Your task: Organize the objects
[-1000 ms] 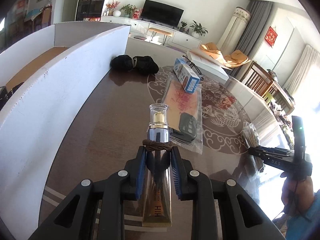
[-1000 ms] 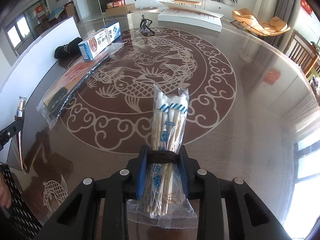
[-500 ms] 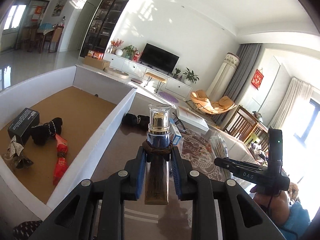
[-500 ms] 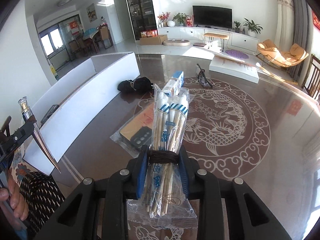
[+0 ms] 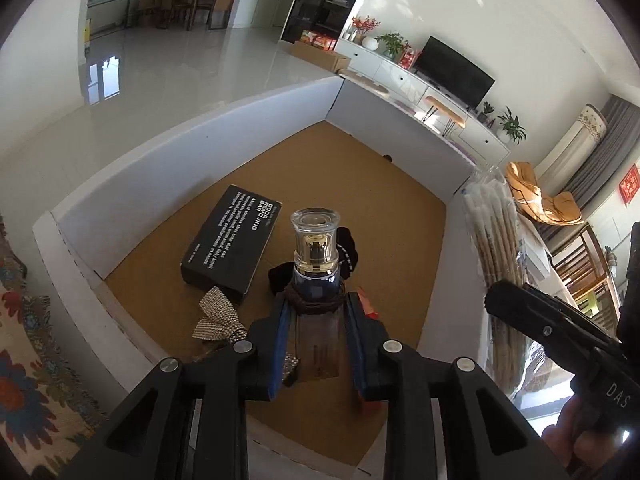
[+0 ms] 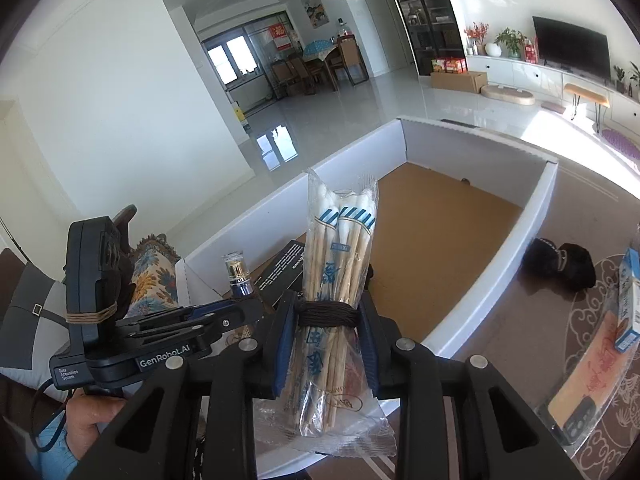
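Observation:
My left gripper [image 5: 316, 300] hovers over the white-walled box [image 5: 160, 168] with a clear-capped, gold-collared cosmetic tube [image 5: 316, 236] upright between its pads; the jaws are starting to open. The tube [image 6: 236, 276] also shows in the right wrist view, left of my right gripper [image 6: 328, 308]. That gripper grips a plastic pack of wooden chopsticks [image 6: 340, 232] above the box's near wall, its jaws opening too. The chopstick pack [image 5: 492, 232] hangs at the box's right wall. On the brown floor lie a black carton [image 5: 232, 244], a glittery bow [image 5: 218, 318] and a black scrunchie [image 5: 348, 256].
Right of the box, on the dark patterned table, lie a black pouch [image 6: 560, 264], a blue-and-white carton [image 6: 628, 300] and a bagged orange item [image 6: 588, 384]. A floral cushion [image 5: 24, 360] sits left of the box. The box's far half has bare floor [image 5: 360, 168].
Both grippers swung left and up from over the table to above the box, carrying the tube and the chopstick pack. The box's inside has come into view.

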The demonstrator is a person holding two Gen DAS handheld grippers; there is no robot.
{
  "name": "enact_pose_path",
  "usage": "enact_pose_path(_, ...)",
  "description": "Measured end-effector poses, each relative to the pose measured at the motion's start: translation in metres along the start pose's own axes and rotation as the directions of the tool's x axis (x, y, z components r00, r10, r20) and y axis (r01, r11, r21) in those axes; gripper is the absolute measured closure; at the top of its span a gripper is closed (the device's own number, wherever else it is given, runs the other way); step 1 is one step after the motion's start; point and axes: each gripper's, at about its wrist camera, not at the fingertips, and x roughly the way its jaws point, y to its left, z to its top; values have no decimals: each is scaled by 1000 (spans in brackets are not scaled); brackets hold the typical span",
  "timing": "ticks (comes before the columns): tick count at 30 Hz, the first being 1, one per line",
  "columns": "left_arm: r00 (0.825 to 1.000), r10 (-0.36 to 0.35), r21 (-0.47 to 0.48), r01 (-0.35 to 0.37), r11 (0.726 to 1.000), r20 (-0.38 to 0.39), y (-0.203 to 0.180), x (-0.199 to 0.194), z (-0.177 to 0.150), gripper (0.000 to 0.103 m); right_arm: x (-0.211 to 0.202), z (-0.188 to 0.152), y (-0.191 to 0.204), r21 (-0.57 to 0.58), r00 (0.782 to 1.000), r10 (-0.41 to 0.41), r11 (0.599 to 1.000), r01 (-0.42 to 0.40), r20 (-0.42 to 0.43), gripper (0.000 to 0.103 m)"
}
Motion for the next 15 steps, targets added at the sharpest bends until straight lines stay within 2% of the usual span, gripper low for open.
enact_pose_path(1,1000,30,-10,-30,999,-5,6,5,0,63,19,-2,4,2,999,-2,1000,2,-45,52)
enact_pose_path(2,998,55,-7,-55,998,12,8,4,-2,60,34,-4,6,3,997,-4,1000,4,-78,41)
enact_pose_path(4,996,71,-11,-70,997,54,11,-3,-7,36,43,-11,4,6,996,-25,1000,25,-81,39)
enact_pose_path(5,994,69,-19,-68,998,79,11,-8,-11,31,38,-16,1,12,998,-25,1000,25,-57,37)
enact_pose_path(6,992,71,-24,-69,997,102,10,-13,-15,24,30,-21,-4,20,999,-23,1000,24,-27,31)
enact_pose_path(7,990,70,-18,-68,998,121,6,-19,-19,24,19,-26,-12,26,999,-34,999,34,8,24)
enact_pose_path(9,989,45,19,-48,999,142,-11,-28,-28,24,-9,-40,-32,27,992,-92,996,90,84,17)
enact_pose_path(12,987,-66,98,52,994,148,-55,-44,-49,24,-53,-70,-69,34,958,-233,972,231,169,12)
enact_pose_path(14,977,-169,175,145,974,131,-94,-51,-66,24,-82,-96,-100,54,917,-351,936,347,188,10)
enact_pose_path(15,971,-213,216,186,958,111,-115,-52,-77,20,-96,-110,-117,65,891,-414,910,409,184,10)
